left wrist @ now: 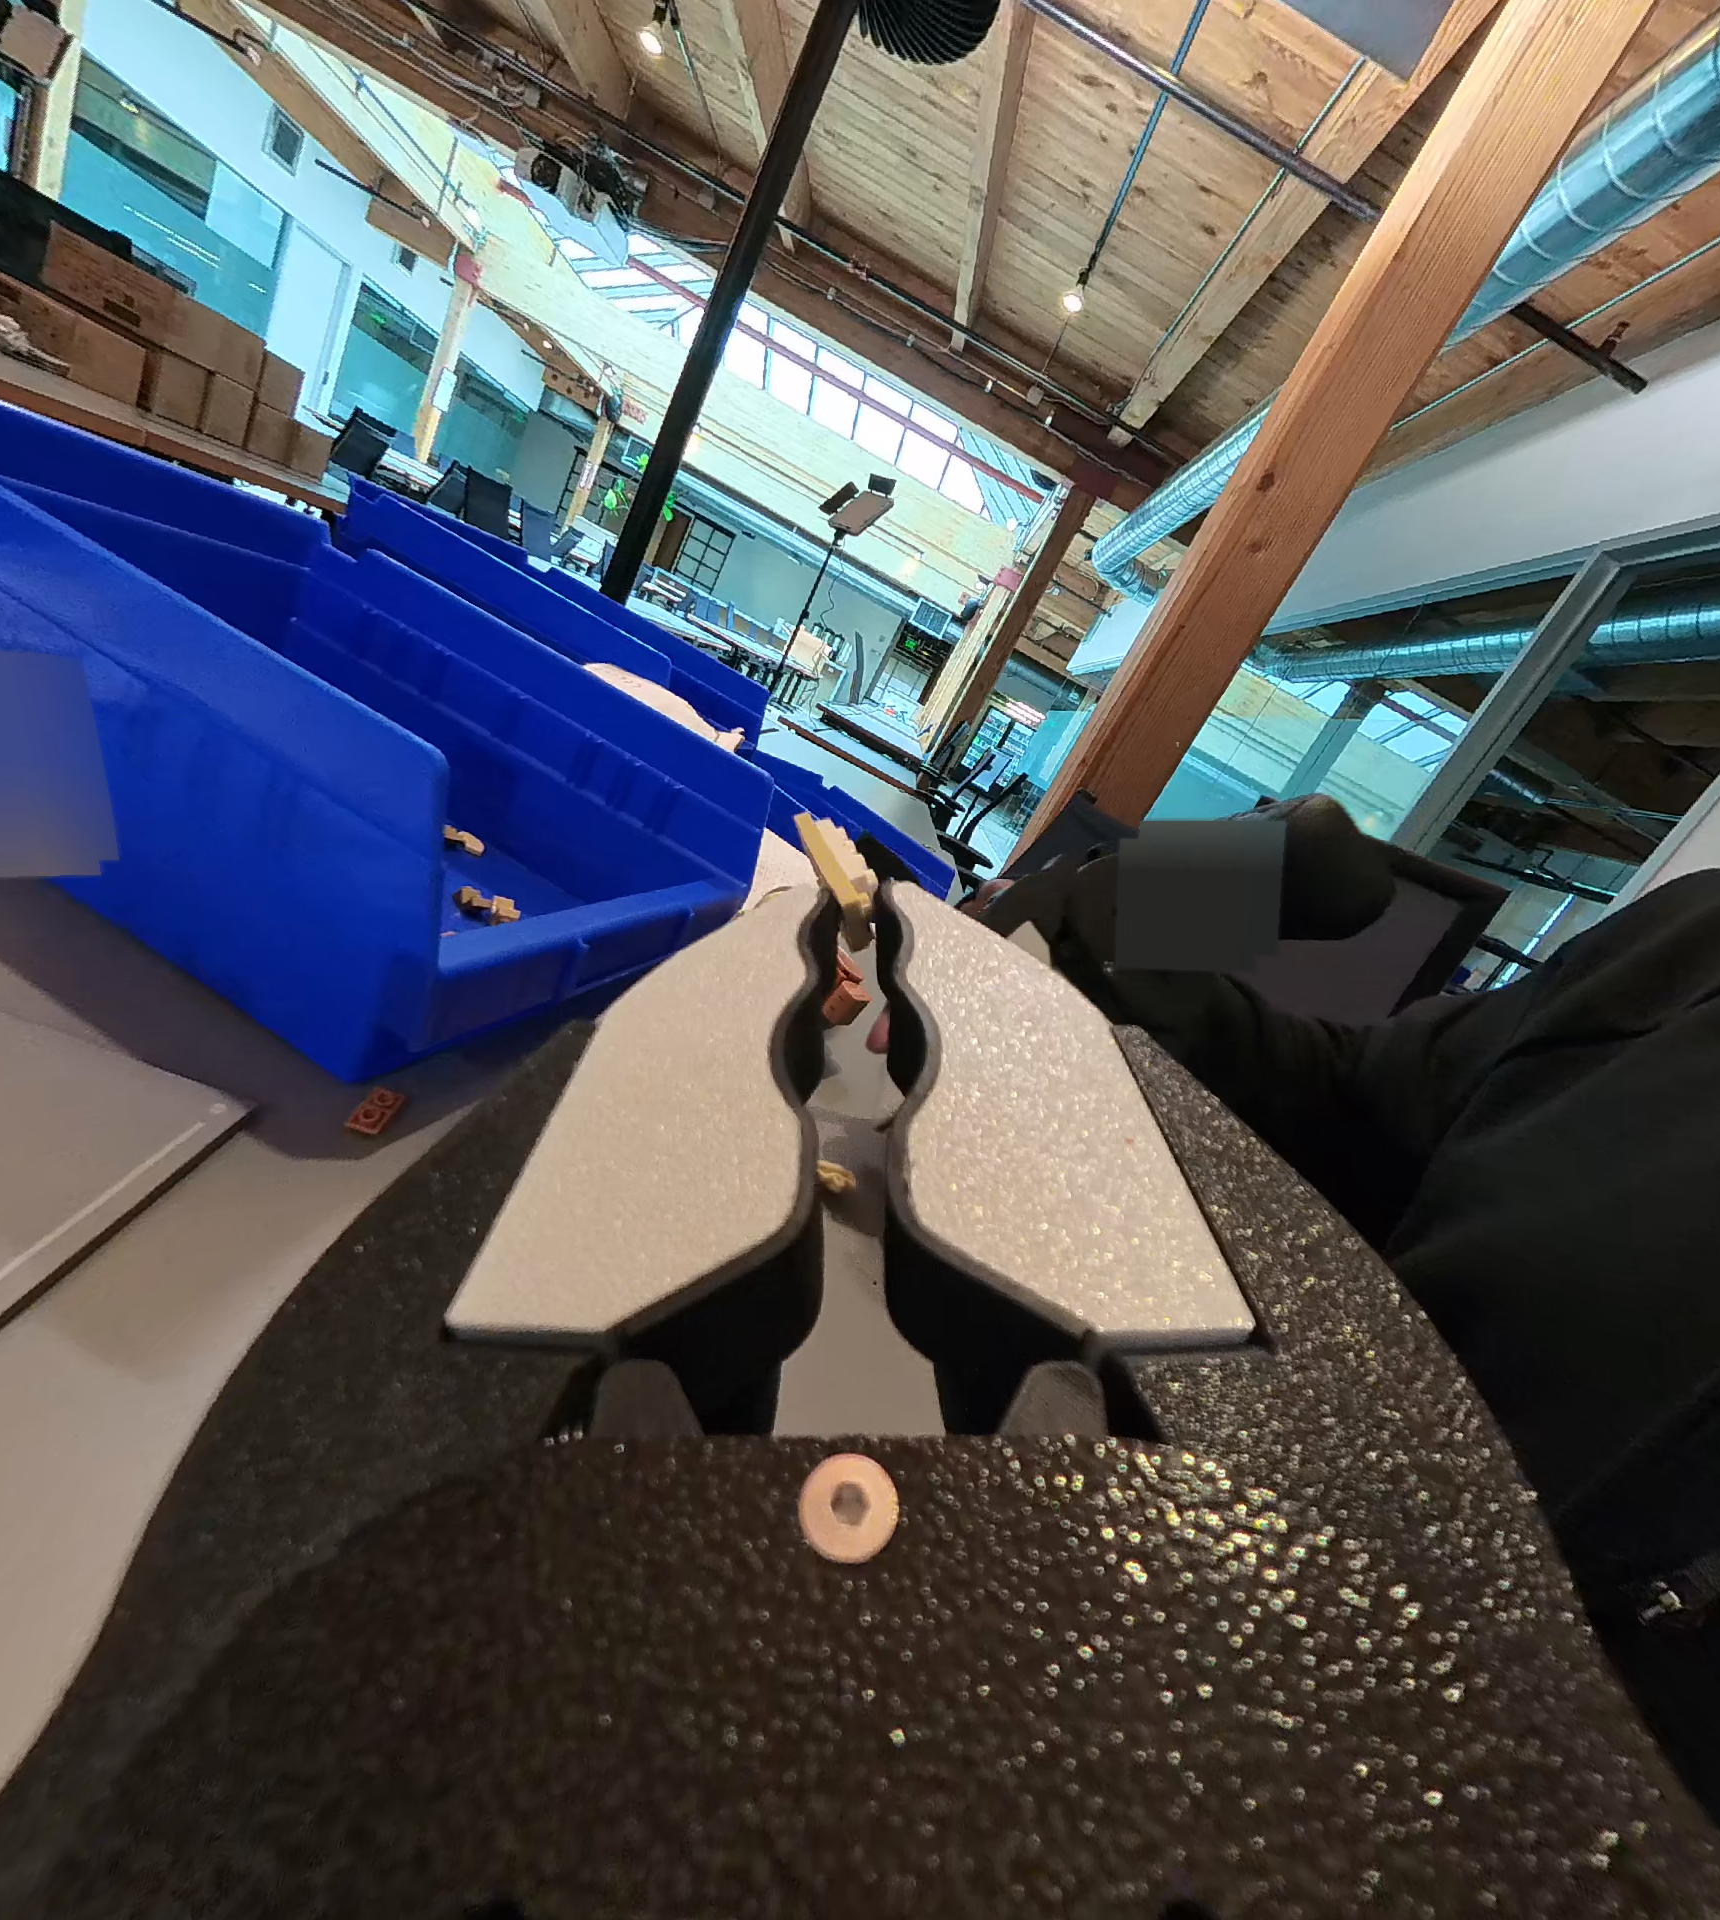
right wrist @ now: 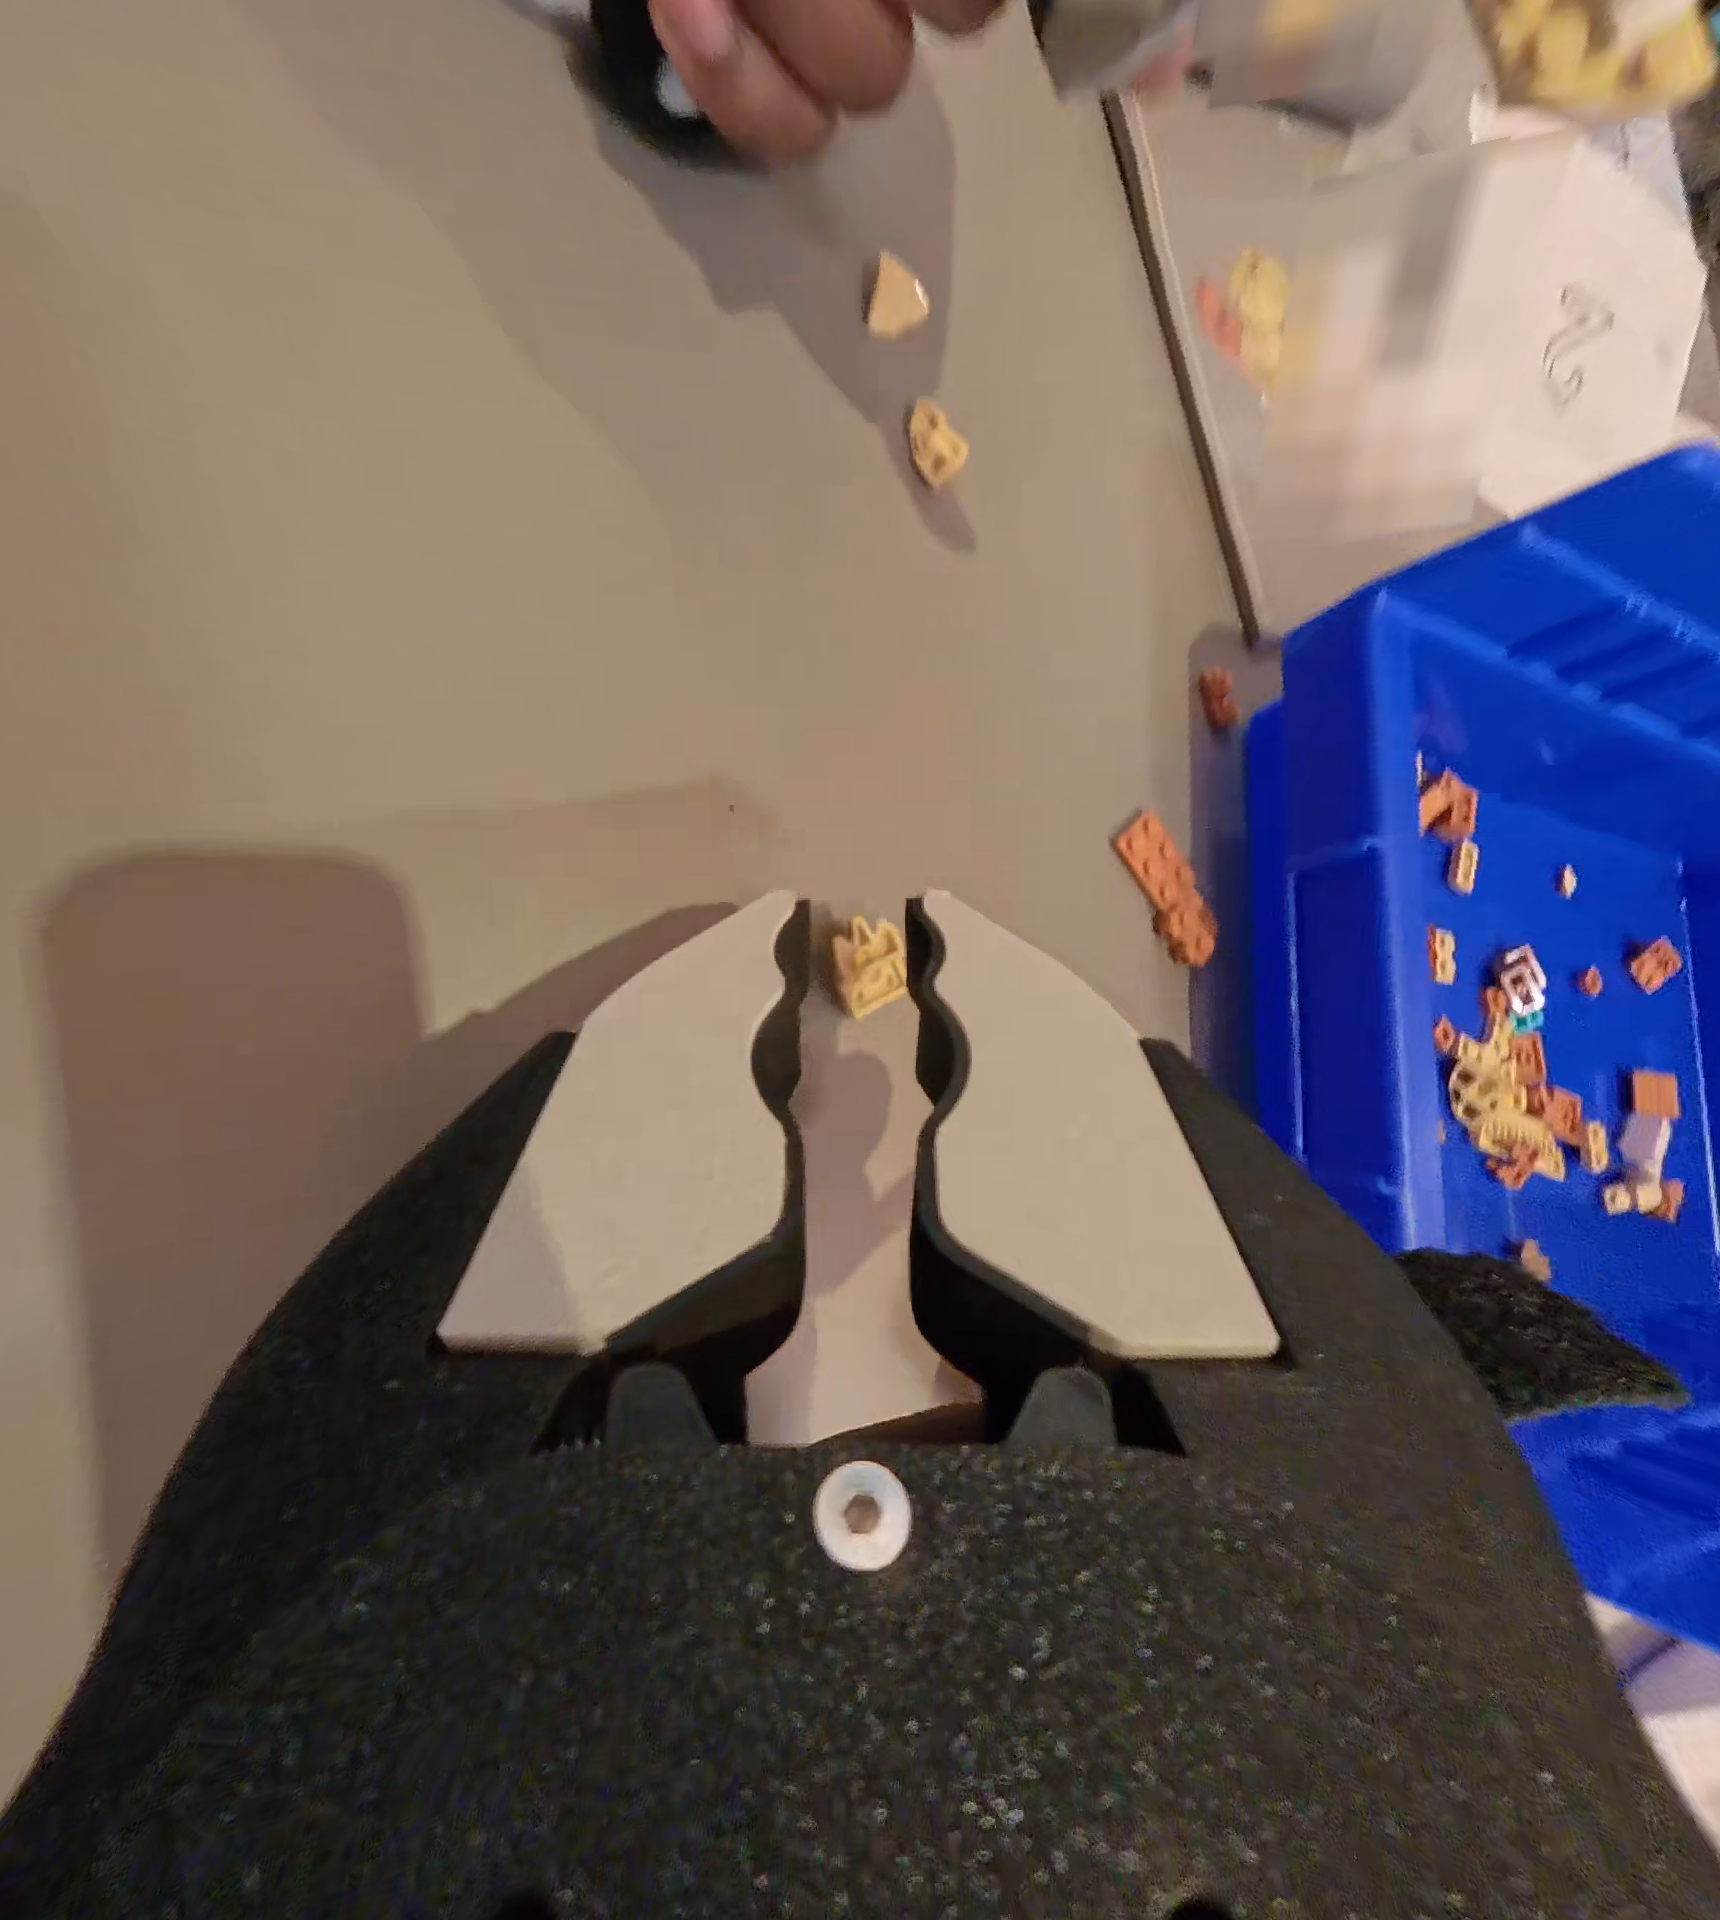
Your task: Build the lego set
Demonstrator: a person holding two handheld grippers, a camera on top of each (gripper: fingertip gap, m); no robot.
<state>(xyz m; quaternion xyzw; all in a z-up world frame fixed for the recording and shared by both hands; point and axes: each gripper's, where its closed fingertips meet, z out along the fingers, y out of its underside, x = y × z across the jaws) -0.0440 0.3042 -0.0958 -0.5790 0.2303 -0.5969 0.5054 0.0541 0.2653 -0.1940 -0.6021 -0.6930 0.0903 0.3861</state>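
**First:** Grey tabletop (right wrist: pixel 368 520) spread under both our tools, in a big workshop with wooden beams overhead. What did we have in the left gripper (left wrist: pixel 851 904)?

**Second:** Its fingers were nearly pressed together, pinching a pale yellow piece (left wrist: pixel 840 868) at the tips, lifted off the table and tilted. Below it, through the gap, some orange bricks (left wrist: pixel 845 992) showed on the table. We could not tell whether the yellow piece was one brick or a few joined.

**First:** And the right gripper (right wrist: pixel 861 914)?

**Second:** Spread a little, and pinching nothing. A small yellow piece (right wrist: pixel 871 966) lay on the table between its fingertips, touching neither as far as we could see.

**First:** What else was loose?

**Second:** Two more small yellow pieces (right wrist: pixel 934 442) lay farther out on the table, well apart from us. A joined strip of orange plates (right wrist: pixel 1162 883) sat just beside the blue bin (right wrist: pixel 1355 935), and inside the bin lay a scatter of yellow, orange and grey parts (right wrist: pixel 1521 1091). An open instruction booklet (right wrist: pixel 1407 343) lay blurred beyond the bin.

**First:** So how far along were we?

**Second:** Early, we judged. Only small sub-assemblies existed; most parts were unsorted in the bin, and the piece under the right gripper was not yet picked up.
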